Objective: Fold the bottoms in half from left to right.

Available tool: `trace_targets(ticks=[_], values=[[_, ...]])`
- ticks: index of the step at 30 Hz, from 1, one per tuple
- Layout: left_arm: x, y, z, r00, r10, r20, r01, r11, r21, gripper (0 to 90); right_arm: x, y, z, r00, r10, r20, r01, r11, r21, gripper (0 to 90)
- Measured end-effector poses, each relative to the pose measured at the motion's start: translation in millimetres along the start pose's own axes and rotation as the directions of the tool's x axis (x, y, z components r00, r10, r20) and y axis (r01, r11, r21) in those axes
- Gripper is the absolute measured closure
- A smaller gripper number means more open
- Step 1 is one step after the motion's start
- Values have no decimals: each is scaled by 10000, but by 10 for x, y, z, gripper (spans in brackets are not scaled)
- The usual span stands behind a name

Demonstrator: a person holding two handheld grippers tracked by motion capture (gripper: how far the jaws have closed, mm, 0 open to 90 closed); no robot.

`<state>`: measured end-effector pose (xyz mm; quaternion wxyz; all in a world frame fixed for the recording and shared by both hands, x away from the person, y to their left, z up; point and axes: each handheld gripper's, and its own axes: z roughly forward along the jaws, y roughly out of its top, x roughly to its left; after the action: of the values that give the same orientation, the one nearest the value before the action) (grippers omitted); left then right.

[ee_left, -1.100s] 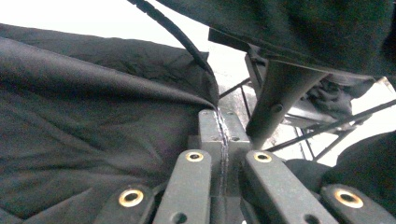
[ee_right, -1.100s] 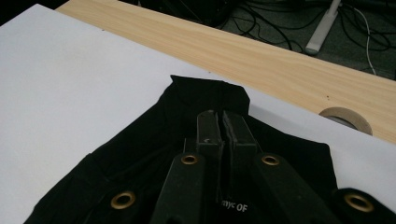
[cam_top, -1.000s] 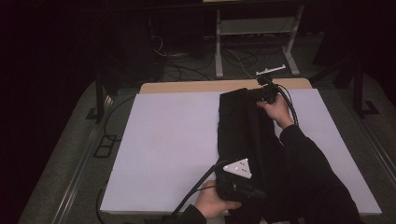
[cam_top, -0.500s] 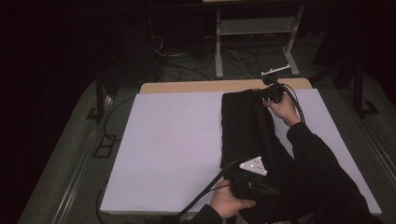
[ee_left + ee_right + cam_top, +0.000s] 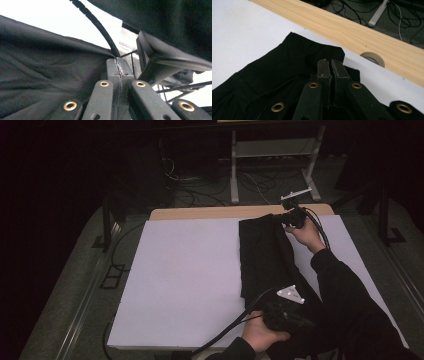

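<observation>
A black garment (image 5: 265,257) lies folded lengthwise on the right half of the white table cover (image 5: 185,275). My right gripper (image 5: 287,218) is at its far end, near the wooden strip. In the right gripper view the right gripper (image 5: 329,65) has its jaws pressed together on the garment's (image 5: 274,75) far corner. My left gripper (image 5: 290,311) is at the garment's near end, by the table's front edge. In the left gripper view the left gripper (image 5: 117,65) is shut, and the black cloth (image 5: 50,75) runs into its tip. A dark sleeve (image 5: 162,22) and a cable cross above it.
A bare wooden strip (image 5: 372,27) with a round cable hole (image 5: 373,58) edges the table's far side. Beyond it are loose cables (image 5: 260,180) and a white-legged stand (image 5: 272,150) on the floor. The person's right forearm (image 5: 345,290) lies over the table's right side.
The left gripper has moved right along the front edge, taking the garment's near end with it. The right gripper has shifted slightly right. The garment now looks narrower.
</observation>
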<state>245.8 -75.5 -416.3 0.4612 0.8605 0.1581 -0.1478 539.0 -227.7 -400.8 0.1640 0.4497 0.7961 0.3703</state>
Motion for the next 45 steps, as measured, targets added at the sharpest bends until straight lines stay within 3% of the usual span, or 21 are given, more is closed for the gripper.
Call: trace_targets(ticks=[10,14,20,36,39,41,43,45], values=[[74,56,203,9985,-520,160,522,9986,-129,892,-101,39,-4,10000,-36,-1,36,9997,-224,853],[115,52,298,9965,-812,176,815,9966,-154,892,-163,6,40,9998,200,-54,-202,9994,-272,853],[149,44,417,9940,-1073,191,1075,9941,-129,892,-191,-26,137,9998,175,-79,-176,9997,-154,853],[284,54,533,9870,-1592,198,1597,9868,-264,890,-251,-91,274,9997,223,-73,-225,9994,-274,846],[320,71,578,9827,-1837,229,1845,9821,-367,885,-259,-92,254,9992,374,-128,-377,9991,-203,786],[340,86,612,9798,-1978,300,1988,9793,-378,884,-267,-87,226,9970,721,-276,-725,9973,-137,735],[352,90,645,9711,-2289,679,2323,9715,-478,795,-263,-72,177,9945,1026,-209,-1028,9947,-67,644],[334,89,652,9695,-2315,808,2357,9707,-473,736,-263,-56,104,9908,1343,-146,-1344,9909,-62,554]])
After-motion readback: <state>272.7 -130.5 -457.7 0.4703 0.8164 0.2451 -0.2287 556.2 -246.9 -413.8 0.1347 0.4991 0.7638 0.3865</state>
